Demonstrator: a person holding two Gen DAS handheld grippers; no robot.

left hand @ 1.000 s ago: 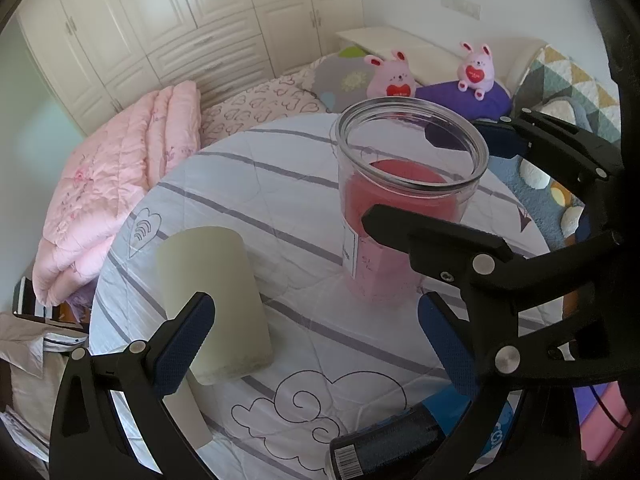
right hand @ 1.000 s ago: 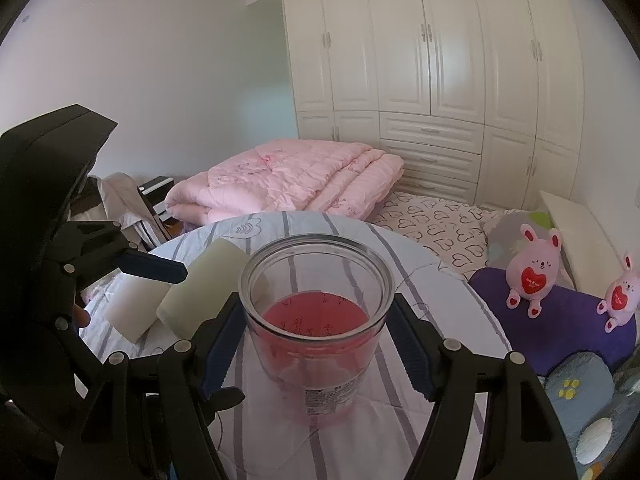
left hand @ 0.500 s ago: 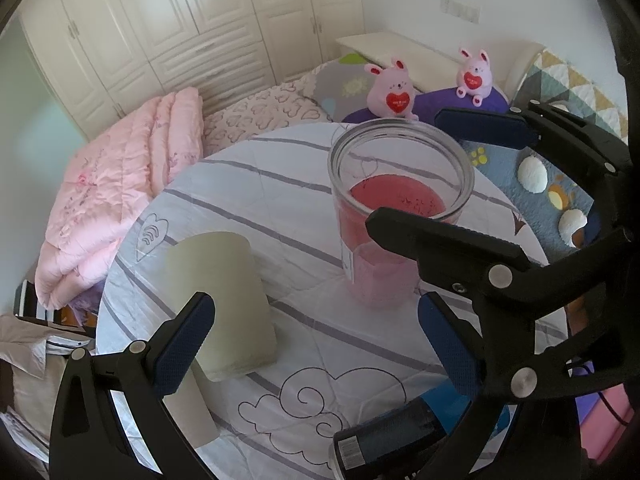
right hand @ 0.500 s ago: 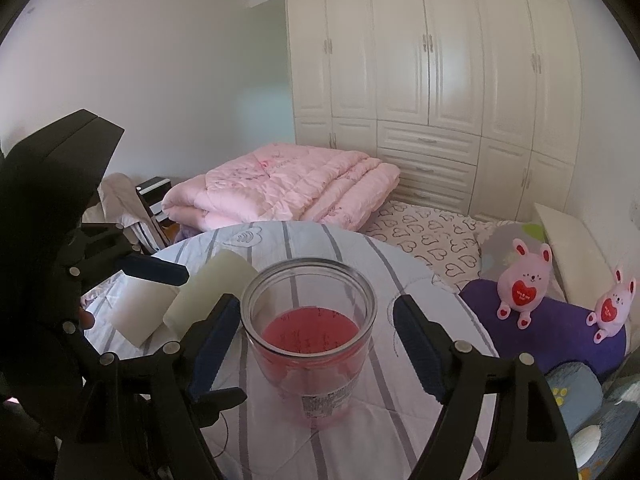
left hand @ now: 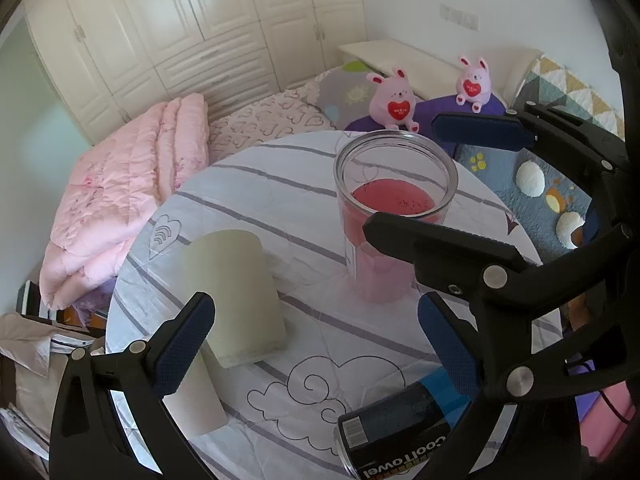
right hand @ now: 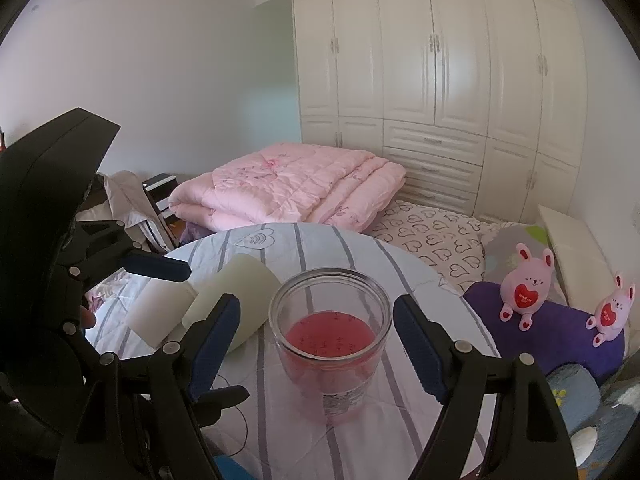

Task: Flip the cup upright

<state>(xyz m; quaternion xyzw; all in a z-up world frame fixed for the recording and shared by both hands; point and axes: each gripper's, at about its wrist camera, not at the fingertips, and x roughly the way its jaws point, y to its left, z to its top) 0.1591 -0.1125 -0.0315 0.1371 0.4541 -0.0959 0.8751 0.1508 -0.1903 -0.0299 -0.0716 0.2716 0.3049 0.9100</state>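
I'm over the round surface (left hand: 320,184) with its striped cloth, the pink quilt (right hand: 288,188) heaped on the bed beyond it. The cup (right hand: 330,336), clear glass with a pink base, stands upright on the surface with its mouth open to the top. My right tool (right hand: 316,344) sits low behind it, spread wide, the cup centred between its blue pads with clear air on both sides, touching neither. From the left view that right tool (left hand: 460,184) reaches in from the right, one finger crossing in front of the cup. My left tool (left hand: 316,340) also hangs wide open and holds nothing, aimed across the surface, the cup ahead and to its right. A pale green cup (left hand: 234,292) lies on its side just beyond its left pad. A dark can (left hand: 400,432) lies at the near edge.
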